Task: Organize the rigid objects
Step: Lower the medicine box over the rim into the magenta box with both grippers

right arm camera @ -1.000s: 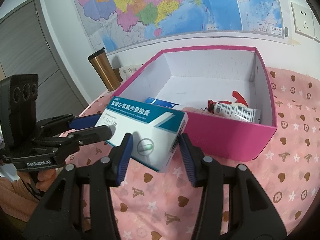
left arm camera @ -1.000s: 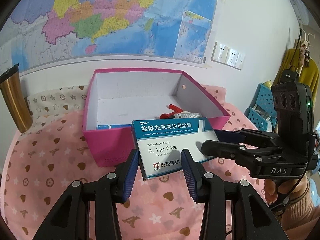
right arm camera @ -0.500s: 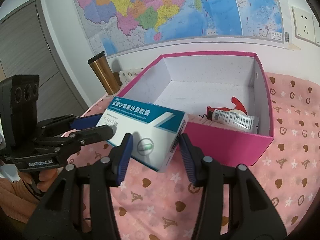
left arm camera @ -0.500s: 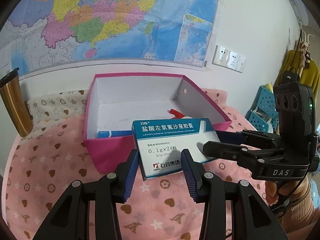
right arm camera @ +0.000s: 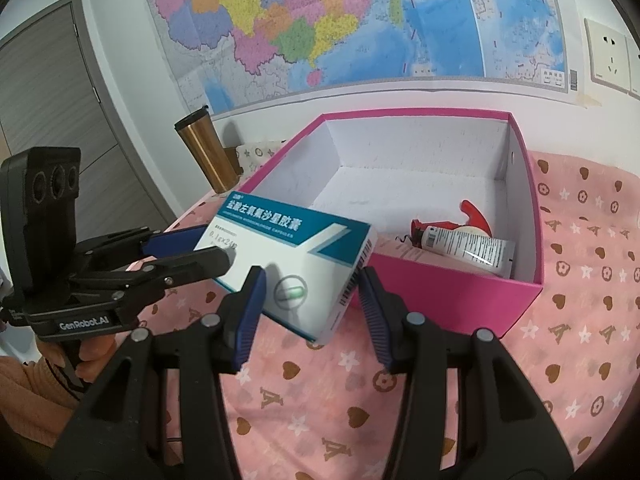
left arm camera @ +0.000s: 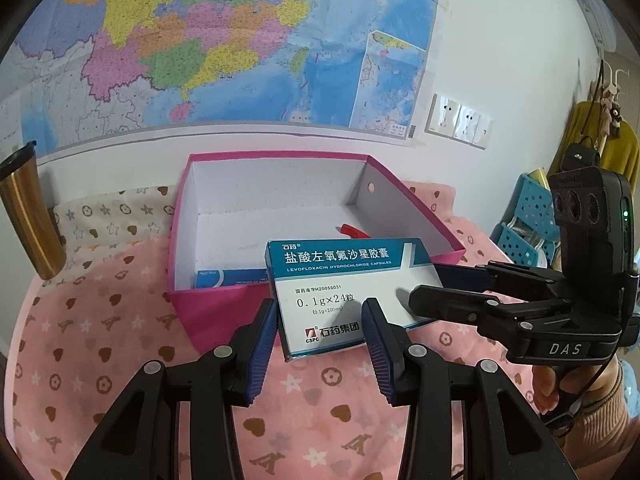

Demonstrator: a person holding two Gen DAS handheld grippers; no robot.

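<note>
Each hand-held gripper, left [left arm camera: 320, 334] and right [right arm camera: 310, 306], is black with blue ribbed pads and silver screws; orange knit sleeves cover both wrists.

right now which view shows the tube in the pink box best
The right wrist view: the white tube lies in full view along the pink box front wall. In the left wrist view the medicine box hides it.

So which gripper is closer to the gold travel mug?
Left. The left gripper holds the medicine box at the end toward the gold travel mug; the right gripper holds the opposite end.
</note>
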